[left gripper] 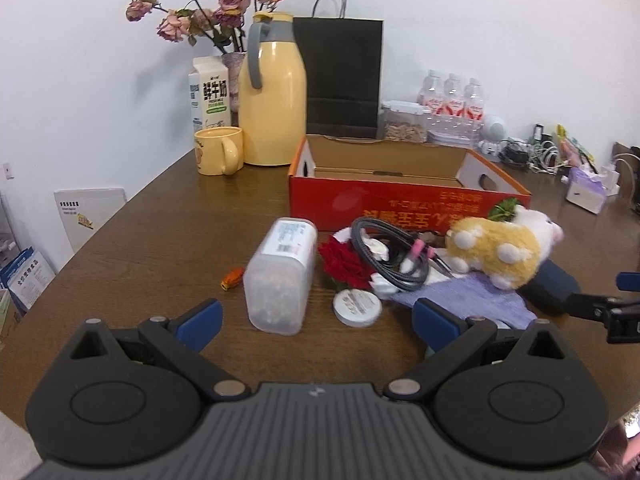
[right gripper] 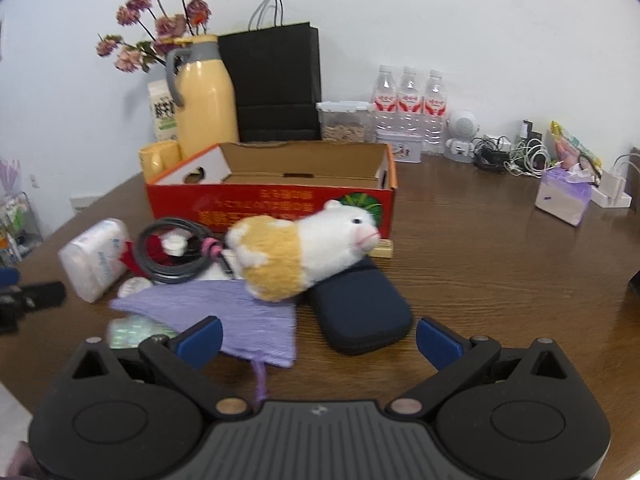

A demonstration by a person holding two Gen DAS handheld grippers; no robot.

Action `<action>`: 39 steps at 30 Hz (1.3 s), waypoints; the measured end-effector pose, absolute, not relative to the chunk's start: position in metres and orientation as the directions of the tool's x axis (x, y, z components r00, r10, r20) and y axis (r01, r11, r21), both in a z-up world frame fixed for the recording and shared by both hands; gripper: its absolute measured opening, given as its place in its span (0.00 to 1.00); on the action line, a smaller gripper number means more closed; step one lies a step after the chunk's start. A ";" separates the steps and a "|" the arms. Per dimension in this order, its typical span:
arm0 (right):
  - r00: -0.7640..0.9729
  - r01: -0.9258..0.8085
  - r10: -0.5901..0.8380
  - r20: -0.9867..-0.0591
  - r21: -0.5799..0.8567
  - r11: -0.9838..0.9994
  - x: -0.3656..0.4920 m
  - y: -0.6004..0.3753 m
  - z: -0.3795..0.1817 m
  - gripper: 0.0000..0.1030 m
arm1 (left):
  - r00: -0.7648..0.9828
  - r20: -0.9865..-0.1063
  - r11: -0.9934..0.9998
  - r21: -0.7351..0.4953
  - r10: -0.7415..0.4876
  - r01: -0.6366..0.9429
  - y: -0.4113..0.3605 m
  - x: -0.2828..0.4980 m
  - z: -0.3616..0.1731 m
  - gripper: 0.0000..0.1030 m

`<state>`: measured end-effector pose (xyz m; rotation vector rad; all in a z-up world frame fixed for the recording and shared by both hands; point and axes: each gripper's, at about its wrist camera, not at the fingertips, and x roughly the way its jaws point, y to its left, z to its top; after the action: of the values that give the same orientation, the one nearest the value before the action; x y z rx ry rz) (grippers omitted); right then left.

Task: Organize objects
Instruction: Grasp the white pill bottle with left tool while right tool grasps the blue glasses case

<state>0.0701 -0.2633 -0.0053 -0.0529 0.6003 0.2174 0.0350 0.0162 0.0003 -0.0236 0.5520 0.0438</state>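
The red cardboard box (right gripper: 272, 204) stands open at the middle of the desk (right gripper: 480, 248) and, as far as both views show, holds nothing, so the sorting looks barely begun. Everything to be put away lies in a heap just in front of it: a soft plush toy (right gripper: 304, 248) in white and tan resting partly on a ribbed purple cloth (right gripper: 240, 316) and a dark, padded zip case (right gripper: 360, 316); a coiled grey cable (left gripper: 384, 256) with a slick sheath; a frosted plastic jar (left gripper: 280, 276) lying on its side; a flat round tin (left gripper: 357, 307); and a crumpled red flower (left gripper: 344, 264). A small orange piece (left gripper: 232, 278) sits apart to the left. The left tool (left gripper: 316, 316) hangs wide open before the jar and the tin, and the right tool (right gripper: 318, 340) is also wide open, empty, just short of the cloth and the case.
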 end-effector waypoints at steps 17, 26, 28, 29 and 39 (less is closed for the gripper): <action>0.716 -0.323 0.231 -0.658 -0.019 0.946 0.162 -0.277 -0.037 0.88 | 0.811 -0.572 0.989 0.003 0.121 -0.146 0.042 0.115 -0.020 0.86; 0.665 -0.398 0.324 -0.673 0.048 0.916 0.176 -0.278 -0.043 0.67 | 0.796 -0.602 0.993 -0.046 0.058 -0.108 0.043 0.125 -0.031 0.44; 0.675 -0.395 0.320 -0.665 0.041 0.918 0.173 -0.279 -0.040 0.62 | 0.798 -0.600 0.993 -0.052 0.058 -0.111 0.045 0.123 -0.031 0.44; 0.684 -0.394 0.312 -0.659 0.025 0.919 0.171 -0.277 -0.038 0.62 | 0.799 -0.599 0.992 -0.053 0.058 -0.112 0.045 0.123 -0.030 0.43; 0.753 -0.384 0.285 -0.593 -0.044 0.922 0.143 -0.279 -0.011 0.58 | 0.847 -0.529 0.992 -0.070 0.049 -0.101 0.048 0.101 -0.005 0.43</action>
<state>0.1433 -0.2786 -0.0110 -0.1670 0.6180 0.3667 0.1008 0.0481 -0.0049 -0.0965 0.5550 0.0788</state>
